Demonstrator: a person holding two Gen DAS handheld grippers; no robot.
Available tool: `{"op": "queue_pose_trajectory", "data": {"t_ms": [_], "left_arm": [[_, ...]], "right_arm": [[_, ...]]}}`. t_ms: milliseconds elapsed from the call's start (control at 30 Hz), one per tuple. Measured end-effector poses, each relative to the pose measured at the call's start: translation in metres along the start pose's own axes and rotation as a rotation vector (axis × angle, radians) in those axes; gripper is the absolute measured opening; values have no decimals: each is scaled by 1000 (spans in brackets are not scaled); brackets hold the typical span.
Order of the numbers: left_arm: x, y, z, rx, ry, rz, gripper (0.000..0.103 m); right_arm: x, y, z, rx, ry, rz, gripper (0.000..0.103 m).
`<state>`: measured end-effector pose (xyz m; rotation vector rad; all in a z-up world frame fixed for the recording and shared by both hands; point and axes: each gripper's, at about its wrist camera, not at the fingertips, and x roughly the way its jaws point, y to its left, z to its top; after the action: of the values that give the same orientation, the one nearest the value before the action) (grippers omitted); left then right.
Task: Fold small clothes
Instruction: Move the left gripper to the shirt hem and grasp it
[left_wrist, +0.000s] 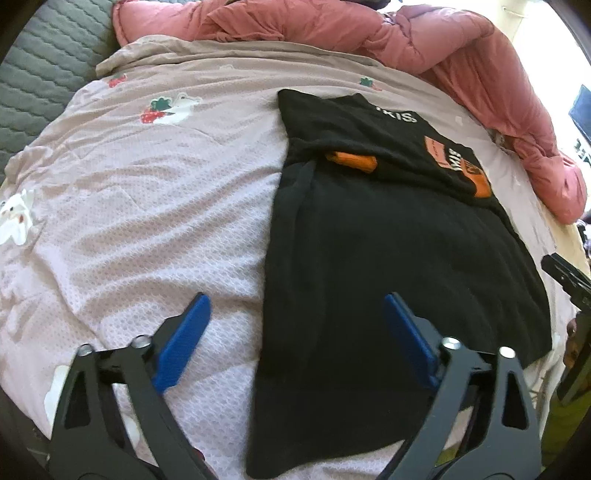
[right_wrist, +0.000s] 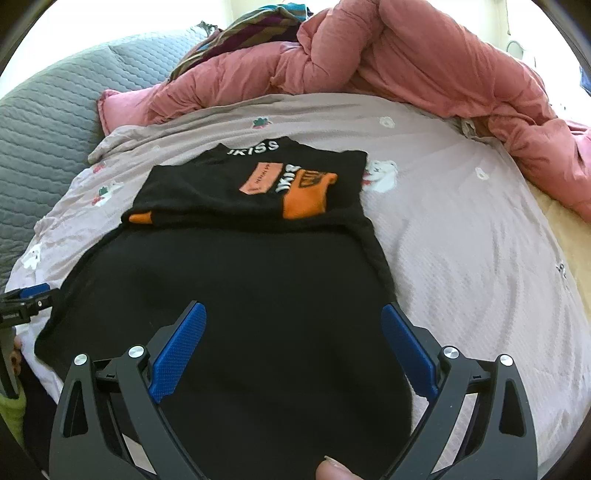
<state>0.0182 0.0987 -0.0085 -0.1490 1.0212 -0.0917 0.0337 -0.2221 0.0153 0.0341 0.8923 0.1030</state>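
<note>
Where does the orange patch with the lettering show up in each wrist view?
Left wrist: orange patch is upper right, on the black T-shirt.
Right wrist: orange patch is upper centre, beyond the open right claw.
Shared landmark: white IKISS lettering at the shirt's far edge.

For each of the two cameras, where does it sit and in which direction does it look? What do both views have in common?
Left wrist view: sits on the left gripper, above the near left edge of the black shirt, facing across the bed toward the pink duvet; own blue fingers open.
Right wrist view: sits on the right gripper, over the shirt's near part, facing the same way; own fingers open, a fingertip at bottom.
Shared: shirt, patterned sheet, duvet; each view catches the other gripper at its edge.
</note>
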Motion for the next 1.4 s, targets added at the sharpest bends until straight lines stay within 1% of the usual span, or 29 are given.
{"op": "queue_pose_trajectory", "data": {"t_ms": [33,100,133,167,267,300,367,400,433,467,533,633,867,1067,1100,1167,1200,1233,1267,1300,1400], "left_arm": [[0,-1,-1,6,2,-2,78],[0,-3,-5,12,11,1,77],[0,-3,-7,10,15,0,75],[0,-2,-8,4,20,-5,71],[-1,4,-11,-21,30,-17,65],[0,5,-12,-29,37,-20,64],[1,7,-15,-40,49,-19,57],[1,8,-16,-42,53,-21,56],[1,8,-16,-43,57,-19,51],[1,8,-18,-44,62,-10,43],[2,8,-19,-41,71,-11,38],[3,7,-21,-37,79,-14,35],[8,10,-24,-49,109,-2,35],[8,9,-24,-39,114,-13,35],[8,9,-24,-38,114,-15,35],[8,9,-24,-36,115,-18,35],[8,9,-24,-36,117,-18,35],[9,9,-24,-36,119,-18,35],[9,9,-23,-38,122,-19,35],[9,10,-24,-39,124,-20,35],[11,10,-23,-38,128,-19,35]], "right_arm": [[-1,-2,-1,2,0,-3,95],[-4,-7,-4,6,-2,-15,95],[-6,-9,-5,7,-3,-18,95],[-8,-12,-6,8,-4,-24,95],[-14,-16,-9,-6,-12,-49,95],[-16,-17,-10,-10,-13,-53,95],[-19,-19,-13,-21,-10,-58,95],[-20,-20,-15,-25,-8,-59,95],[-21,-21,-16,-29,-5,-61,95],[-22,-23,-19,-33,1,-61,95],[-23,-25,-25,-43,15,-57,95],[-24,-29,-33,-55,41,-51,95],[-26,-44,-50,-44,96,-28,95],[-21,-53,-58,10,142,42,93],[-21,-54,-58,16,143,53,90],[-19,-54,-59,25,152,77,73],[-18,-55,-59,31,158,88,68],[-14,-56,-59,43,172,106,56],[-12,-56,-60,51,180,119,47],[-12,-56,-60,55,183,125,45],[-8,-59,-60,72,179,139,44]]}}
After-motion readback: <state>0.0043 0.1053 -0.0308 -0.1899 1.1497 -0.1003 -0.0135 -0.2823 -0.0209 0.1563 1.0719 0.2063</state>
